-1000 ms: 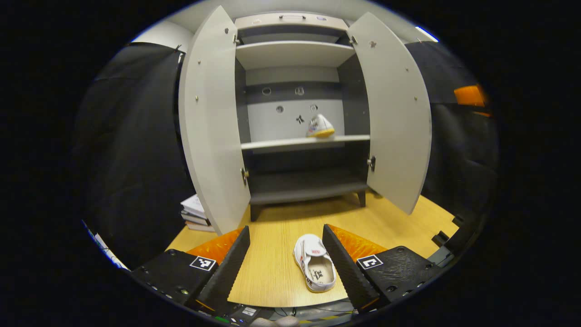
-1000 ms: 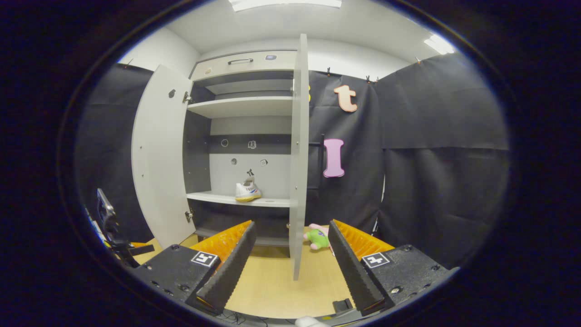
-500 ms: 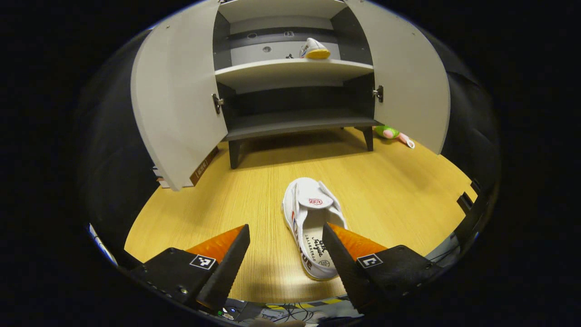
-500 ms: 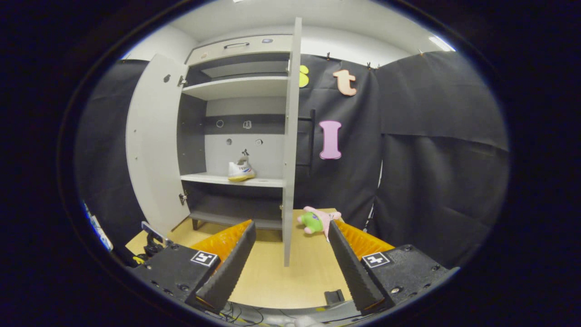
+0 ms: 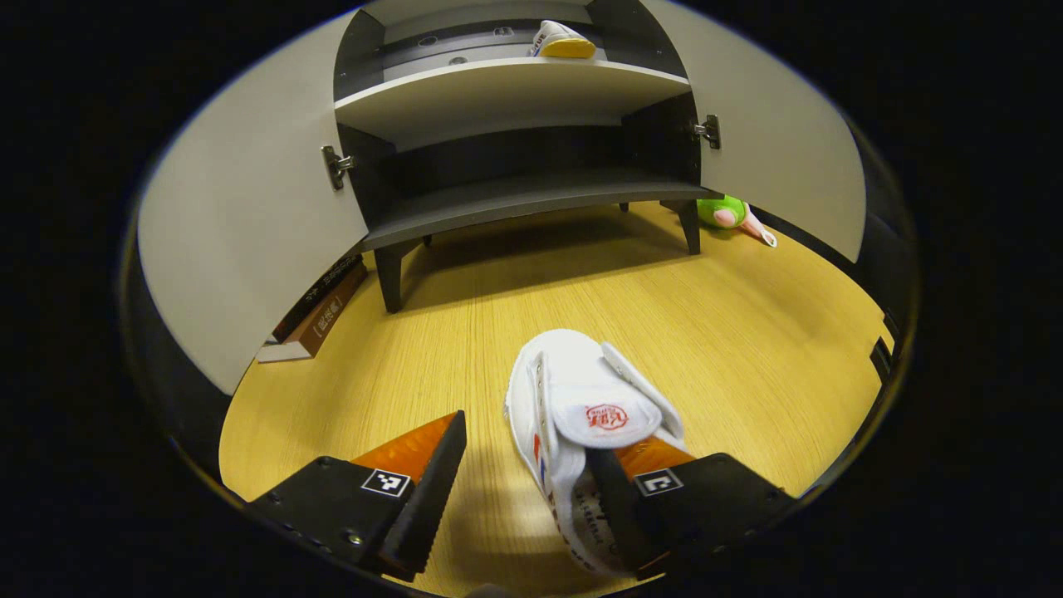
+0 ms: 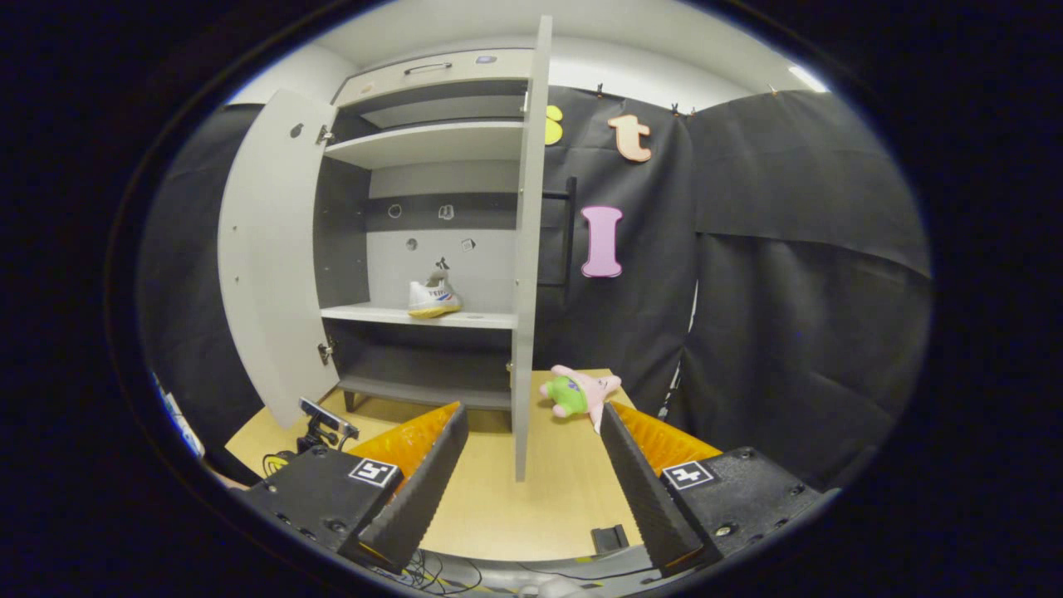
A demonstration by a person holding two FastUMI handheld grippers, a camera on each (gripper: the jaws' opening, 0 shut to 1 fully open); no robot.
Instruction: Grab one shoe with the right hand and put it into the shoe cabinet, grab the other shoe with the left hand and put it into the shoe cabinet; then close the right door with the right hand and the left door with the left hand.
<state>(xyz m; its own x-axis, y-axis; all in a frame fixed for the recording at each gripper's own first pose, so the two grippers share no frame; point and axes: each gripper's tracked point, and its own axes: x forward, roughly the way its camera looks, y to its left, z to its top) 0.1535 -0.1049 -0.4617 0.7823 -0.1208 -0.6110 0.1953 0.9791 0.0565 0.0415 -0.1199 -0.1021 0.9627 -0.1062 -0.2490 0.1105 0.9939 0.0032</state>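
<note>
The floor (image 5: 747,332) under me is light wood grain with a low sheen. The shoe (image 5: 581,399) at my left gripper (image 5: 519,490) is white cloth, matt, with a soft strap. My fingers (image 5: 432,473) carry ribbed, rough faces — the housings behind them look like textured matt plastic. The cabinet (image 6: 432,141) is smooth matt board with small metal hinges (image 5: 335,164). The toy (image 6: 577,392) is plush. The wall (image 6: 789,249) is creased matt cloth.
</note>
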